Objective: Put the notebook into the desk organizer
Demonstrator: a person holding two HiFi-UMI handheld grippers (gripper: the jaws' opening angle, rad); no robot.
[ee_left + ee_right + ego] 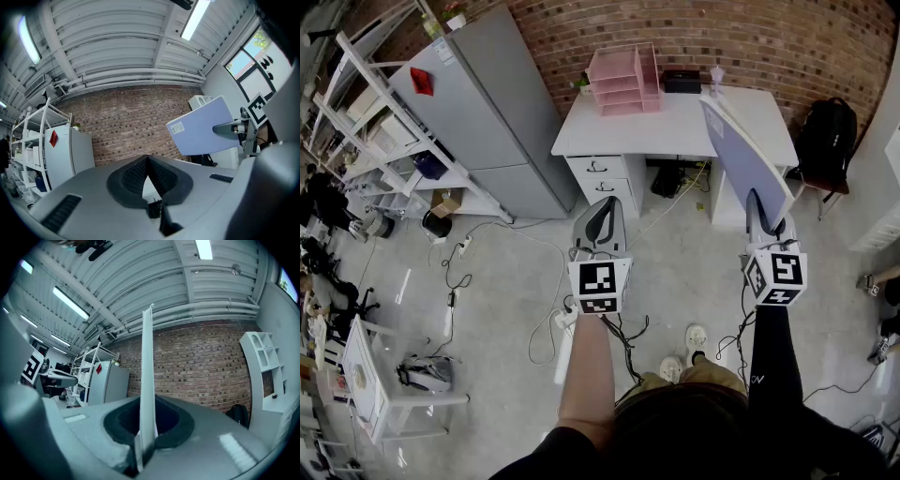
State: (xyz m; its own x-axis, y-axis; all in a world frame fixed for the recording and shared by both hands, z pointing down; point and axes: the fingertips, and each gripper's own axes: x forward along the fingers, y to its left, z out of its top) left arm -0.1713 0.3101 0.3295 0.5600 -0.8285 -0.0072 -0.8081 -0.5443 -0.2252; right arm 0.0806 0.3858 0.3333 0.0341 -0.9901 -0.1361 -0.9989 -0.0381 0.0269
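A lavender-blue notebook (742, 161) stands on edge in the air in front of the white desk (675, 127), with my right gripper (764, 223) shut on its lower edge. The right gripper view has the notebook (147, 380) edge-on, a thin pale strip rising between the jaws of that gripper (146, 439). A pink desk organizer (623, 80) with several shelves sits at the back left of the desk, apart from the notebook. My left gripper (600, 225) is held level to the left, shut and empty. The left gripper view has its tips (147, 159) meeting, and the notebook (205, 125) to the right.
A black box (682, 82) and a small white object (716, 75) sit at the desk's back edge. A grey cabinet (492, 112) stands left of the desk, white shelving (375, 131) further left. Cables (544, 281) lie on the floor. A black backpack (825, 141) rests on the right.
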